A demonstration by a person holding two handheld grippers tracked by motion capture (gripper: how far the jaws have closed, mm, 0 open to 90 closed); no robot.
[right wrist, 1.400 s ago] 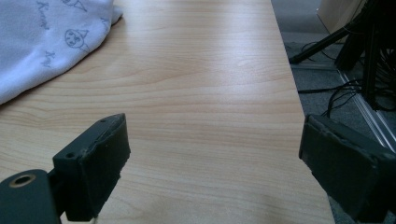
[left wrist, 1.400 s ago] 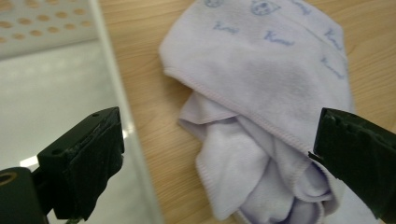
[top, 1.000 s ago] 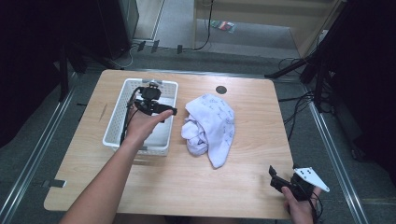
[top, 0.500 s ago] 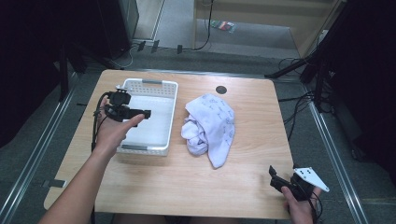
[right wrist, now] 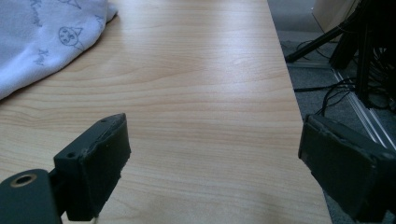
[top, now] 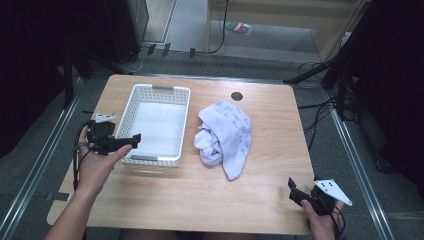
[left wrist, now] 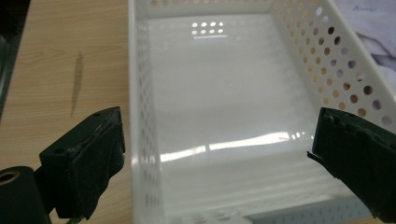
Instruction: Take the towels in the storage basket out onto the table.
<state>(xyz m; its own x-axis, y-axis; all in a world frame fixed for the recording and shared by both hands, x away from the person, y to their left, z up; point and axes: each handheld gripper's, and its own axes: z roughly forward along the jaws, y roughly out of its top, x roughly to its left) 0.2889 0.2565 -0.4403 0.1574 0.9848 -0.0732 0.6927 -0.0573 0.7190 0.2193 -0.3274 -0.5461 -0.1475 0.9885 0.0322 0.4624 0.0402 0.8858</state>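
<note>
A white perforated basket stands empty on the left half of the wooden table; its glossy floor lies ahead in the left gripper view. A crumpled white cloth with small grey prints lies just right of the basket; its edge appears in the right gripper view. My left gripper is held open over the basket's near left corner, jaws empty. My right gripper rests low at the table's near right edge, open and empty, well apart from the cloth.
A small dark round hole sits in the tabletop behind the cloth. Bare wood stretches along the front. Metal rails run down both sides of the table, and cables lie on the floor to the right.
My left hand and gripper have drawn back from above the basket's inside toward the near left, now at its front left corner. The right gripper has stayed put.
</note>
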